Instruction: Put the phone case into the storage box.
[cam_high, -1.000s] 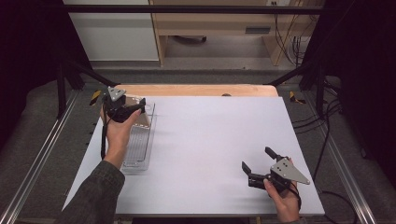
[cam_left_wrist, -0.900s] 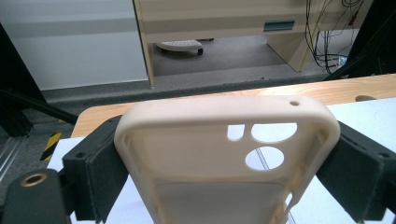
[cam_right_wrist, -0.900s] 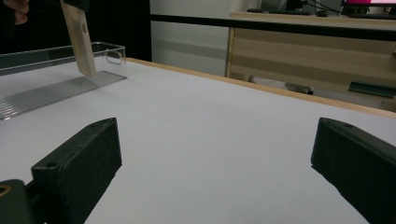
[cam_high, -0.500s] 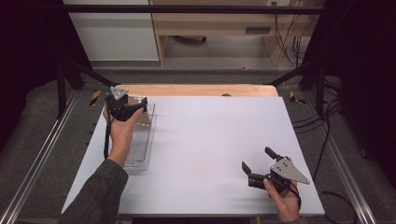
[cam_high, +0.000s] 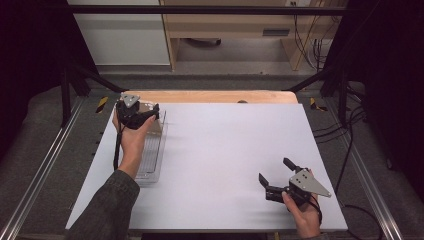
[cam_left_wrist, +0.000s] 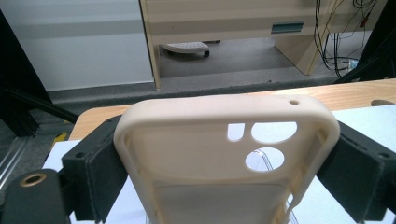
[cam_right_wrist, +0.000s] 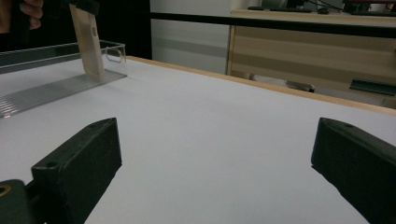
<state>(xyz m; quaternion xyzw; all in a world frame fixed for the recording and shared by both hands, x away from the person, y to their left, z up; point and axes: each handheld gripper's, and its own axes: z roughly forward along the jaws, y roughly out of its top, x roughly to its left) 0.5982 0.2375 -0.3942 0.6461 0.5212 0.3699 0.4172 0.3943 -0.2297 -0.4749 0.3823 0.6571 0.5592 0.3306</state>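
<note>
Left claw: clenched on the phone case, its two black jaws pressed against the case's long sides, as the left gripper view showed.
Phone case: cream, soft-looking, with camera cut-outs near its top edge; it stood up between the jaws and rose past them toward the far edge of the desk.
Clear tray: a long see-through tray at the left side of the desk, with a ribbed floor; the case hung over its far end.
High view: the left claw sat at the far left corner of the desk, above the tray's far end; the case itself was hard to make out there, a pale sliver under the claw.
Right gripper view: from low across the desk, the case stood nearly upright with a slight tilt, its lower end down at the tray floor; whether it touched the floor could not be told.
Left gripper view: the tray's clear rim showed through the lower camera cut-out.
Right claw: released, jaws spread wide with nothing between them, low over the near right part of the desk, well apart from the case and tray.
</note>
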